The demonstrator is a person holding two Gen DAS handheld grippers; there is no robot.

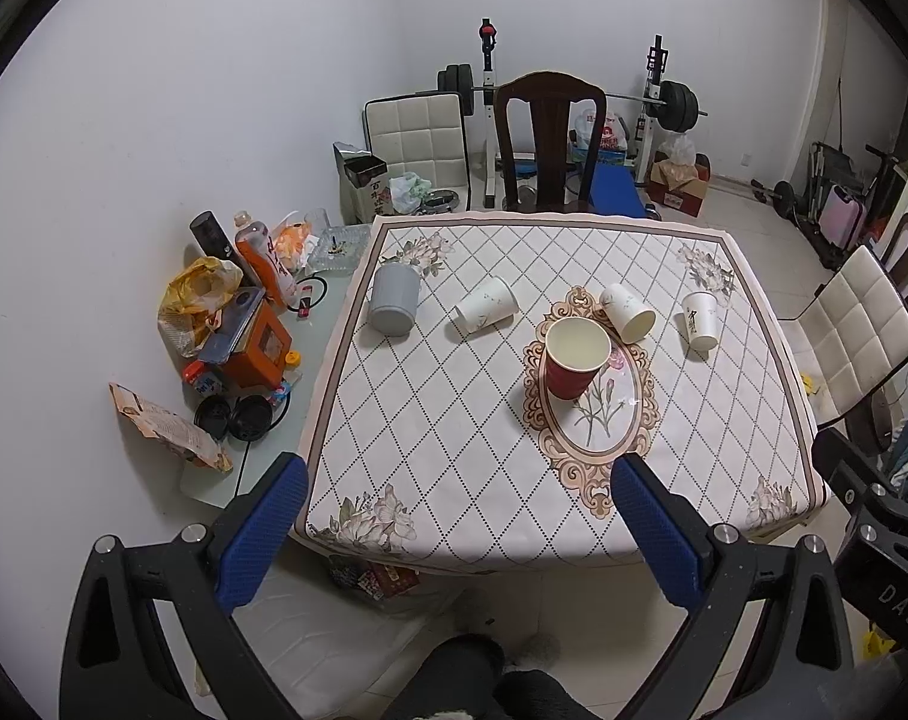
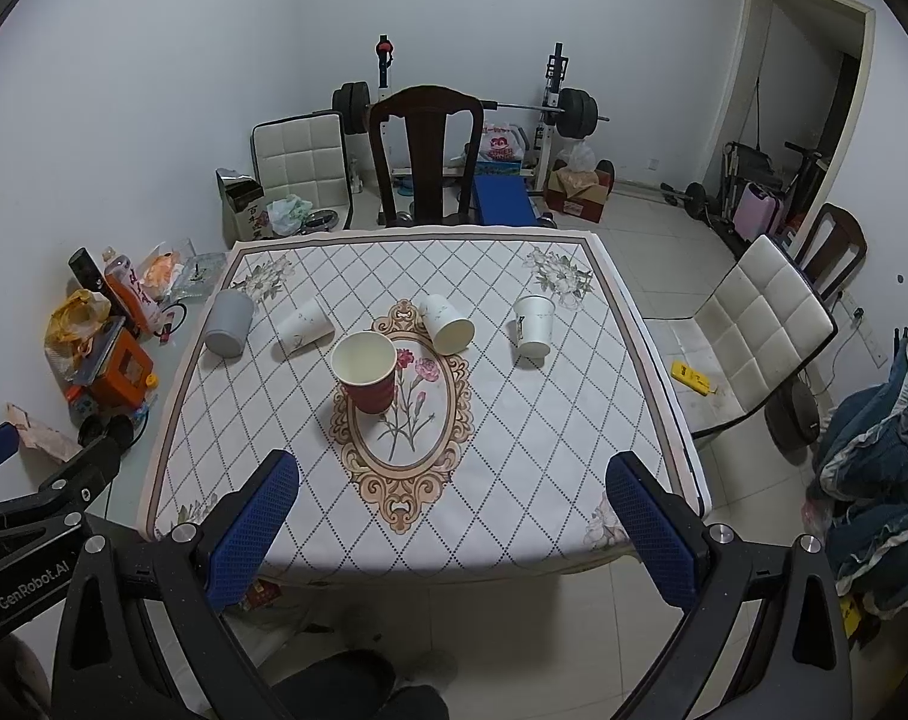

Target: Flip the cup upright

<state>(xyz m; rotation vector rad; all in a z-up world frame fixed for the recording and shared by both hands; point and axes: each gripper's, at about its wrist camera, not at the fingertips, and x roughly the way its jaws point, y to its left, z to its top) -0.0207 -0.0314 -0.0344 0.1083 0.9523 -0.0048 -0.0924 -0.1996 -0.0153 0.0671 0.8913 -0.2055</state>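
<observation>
red paper cup upright already; white paper cup on side: light, crushable, pinch mid-wall gently. left gripper, right gripper both spread wide, empty.

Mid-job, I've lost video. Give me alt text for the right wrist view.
A red cup stands upright, mouth open, near the middle of the patterned table. Behind it a grey cup and three white paper cups lie tipped or inverted. The open right gripper hovers short of the near edge, holding nothing.
</observation>
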